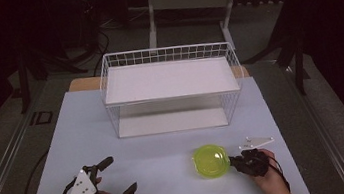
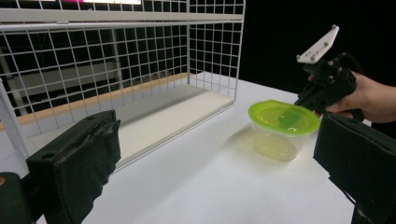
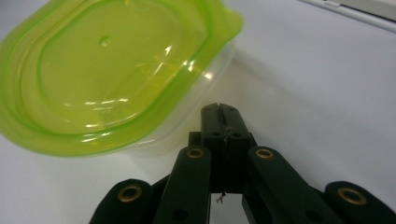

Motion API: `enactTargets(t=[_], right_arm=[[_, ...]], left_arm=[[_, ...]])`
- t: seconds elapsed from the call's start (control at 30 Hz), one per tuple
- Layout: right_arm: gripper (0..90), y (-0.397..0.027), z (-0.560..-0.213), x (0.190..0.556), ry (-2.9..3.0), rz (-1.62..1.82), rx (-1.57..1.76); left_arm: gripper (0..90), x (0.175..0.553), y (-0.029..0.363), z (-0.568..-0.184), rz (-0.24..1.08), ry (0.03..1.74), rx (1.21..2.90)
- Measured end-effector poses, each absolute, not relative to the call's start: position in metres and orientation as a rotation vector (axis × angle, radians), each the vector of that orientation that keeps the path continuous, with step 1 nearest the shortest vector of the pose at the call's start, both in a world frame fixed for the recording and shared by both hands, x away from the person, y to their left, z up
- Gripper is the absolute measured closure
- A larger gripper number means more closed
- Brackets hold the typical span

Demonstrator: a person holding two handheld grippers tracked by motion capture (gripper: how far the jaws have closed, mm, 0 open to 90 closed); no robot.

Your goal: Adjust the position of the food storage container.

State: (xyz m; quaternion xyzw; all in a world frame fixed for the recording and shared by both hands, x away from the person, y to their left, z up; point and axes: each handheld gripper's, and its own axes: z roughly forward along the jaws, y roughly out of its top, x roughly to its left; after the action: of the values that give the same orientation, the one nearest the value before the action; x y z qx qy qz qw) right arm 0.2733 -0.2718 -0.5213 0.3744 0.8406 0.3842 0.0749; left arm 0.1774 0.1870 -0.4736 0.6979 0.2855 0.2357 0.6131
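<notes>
Container point(image 1: 210, 161) (green-lidded) sits before wire rack point(image 1: 171, 88); right gripper point(image 1: 232, 160) closed empty beside it.

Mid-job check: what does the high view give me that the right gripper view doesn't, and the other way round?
High view alone: the whole white table, the white wire rack at its far side, and the left tool with jaws open and nothing between them at the near left. Right gripper view alone: the right tool up close, its jaws shut together with nothing between them, tips just short of the container's clear base. Both: the clear container with the green lid, lid on, standing on the table, with the right tool beside it.
</notes>
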Motion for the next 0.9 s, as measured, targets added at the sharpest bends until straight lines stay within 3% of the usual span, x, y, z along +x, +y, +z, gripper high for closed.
enactTargets(t=[0.9], right_arm=[[90.0,-0.197,-0.527,0.270,2.693,1.189,1.007]], left_arm=[[1.1,0.177,0.187,-0.473,0.540,0.652,1.622]])
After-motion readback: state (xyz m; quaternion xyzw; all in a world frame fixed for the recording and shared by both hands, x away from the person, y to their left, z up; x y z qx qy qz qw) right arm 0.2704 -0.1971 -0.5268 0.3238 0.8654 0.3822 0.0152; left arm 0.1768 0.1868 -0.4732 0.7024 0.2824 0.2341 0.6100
